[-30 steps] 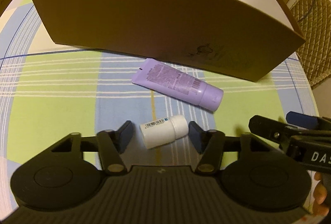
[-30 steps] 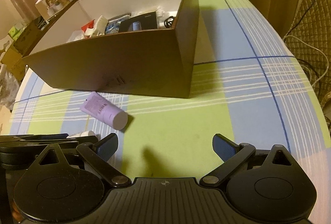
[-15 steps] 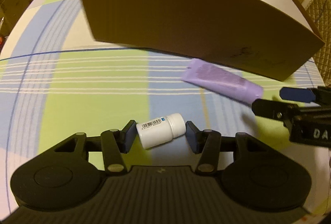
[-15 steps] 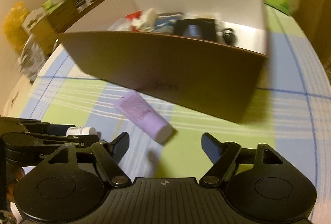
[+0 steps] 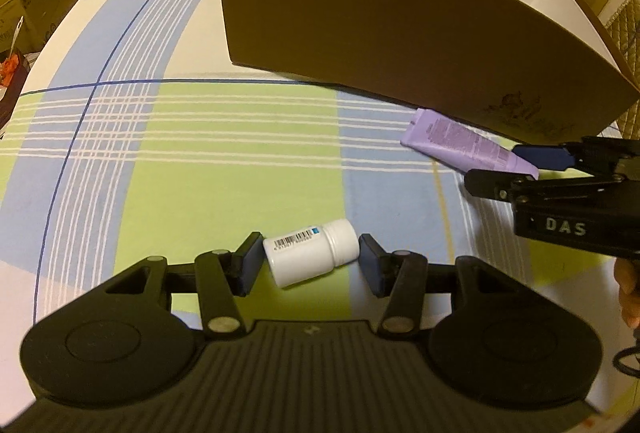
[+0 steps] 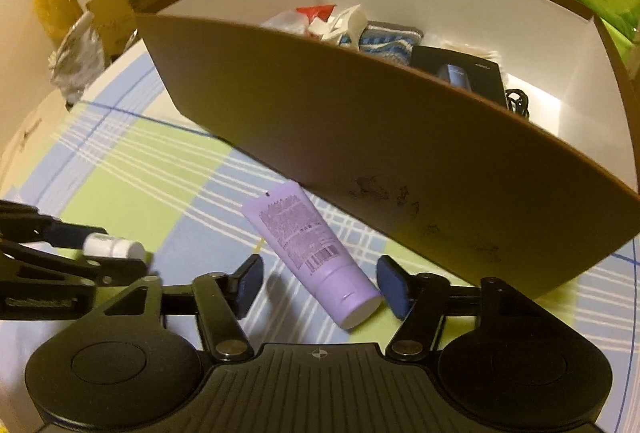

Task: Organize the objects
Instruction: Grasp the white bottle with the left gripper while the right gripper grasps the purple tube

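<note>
Left claw [image 5: 310, 260]: holding a white pill bottle [image 5: 311, 252] lying sideways between its pads, both pads pressing on it above the checked cloth of the desk [image 5: 200, 161]. Right claw [image 6: 320, 283]: jaws closing around a purple tube [image 6: 310, 249], which is lying on the desk between them, cap end nearest the camera; pads not yet pressing on it. Brown box [image 6: 360, 161]: standing just beyond the tube, holding assorted items.

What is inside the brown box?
The brown box holds a red-and-white packet, a blue knitted cloth, a black case and a black cable. Its near wall hides the rest.
</note>
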### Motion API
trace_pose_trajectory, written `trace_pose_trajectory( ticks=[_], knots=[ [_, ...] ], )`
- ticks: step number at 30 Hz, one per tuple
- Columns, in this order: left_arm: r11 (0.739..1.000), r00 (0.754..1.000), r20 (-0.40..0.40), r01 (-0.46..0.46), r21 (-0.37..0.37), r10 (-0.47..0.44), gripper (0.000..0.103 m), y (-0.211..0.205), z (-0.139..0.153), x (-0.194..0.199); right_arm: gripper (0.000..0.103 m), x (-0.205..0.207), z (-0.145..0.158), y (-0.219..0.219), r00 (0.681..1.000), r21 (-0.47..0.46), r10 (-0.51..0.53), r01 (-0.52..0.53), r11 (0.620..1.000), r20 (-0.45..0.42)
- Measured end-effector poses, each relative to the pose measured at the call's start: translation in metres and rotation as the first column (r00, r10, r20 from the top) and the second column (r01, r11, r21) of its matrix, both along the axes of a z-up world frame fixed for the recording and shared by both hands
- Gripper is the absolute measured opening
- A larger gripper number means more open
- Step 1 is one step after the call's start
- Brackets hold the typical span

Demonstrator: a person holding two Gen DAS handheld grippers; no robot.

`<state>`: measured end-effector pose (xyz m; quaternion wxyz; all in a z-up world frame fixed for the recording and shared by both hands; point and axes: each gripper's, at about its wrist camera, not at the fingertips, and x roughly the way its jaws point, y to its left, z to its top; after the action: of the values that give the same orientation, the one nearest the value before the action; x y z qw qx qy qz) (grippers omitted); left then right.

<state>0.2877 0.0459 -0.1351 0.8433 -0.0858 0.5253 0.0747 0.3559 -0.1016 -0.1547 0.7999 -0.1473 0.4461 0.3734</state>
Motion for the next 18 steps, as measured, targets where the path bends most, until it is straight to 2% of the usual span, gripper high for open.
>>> trace_pose_trajectory(
  ticks=[1,2,8,18],
  knots=[
    [1.000,1.000,0.000,0.004,0.001,-0.004,0.047,0.001,0.000,-0.001,0.049,-0.001,-0.001,0.001,1.000,-0.004,0.007,-0.007,1.000,0.006],
    [1.000,1.000,-0.001,0.009,0.001,-0.009,0.047,0.001,-0.001,-0.003,0.040,-0.003,-0.003,0.001,1.000,-0.008,0.012,-0.012,1.000,0.012],
    [1.000,1.000,-0.004,0.026,0.011,-0.026,0.046,0.002,-0.001,-0.009,0.027,-0.018,-0.005,-0.005,0.999,0.012,0.035,-0.035,0.999,-0.002],
    [0.998,0.998,-0.013,0.063,0.005,-0.063,0.046,-0.002,0.001,-0.027,0.027,-0.059,0.000,-0.033,0.998,0.019,-0.021,0.022,1.000,-0.063]
  ],
)
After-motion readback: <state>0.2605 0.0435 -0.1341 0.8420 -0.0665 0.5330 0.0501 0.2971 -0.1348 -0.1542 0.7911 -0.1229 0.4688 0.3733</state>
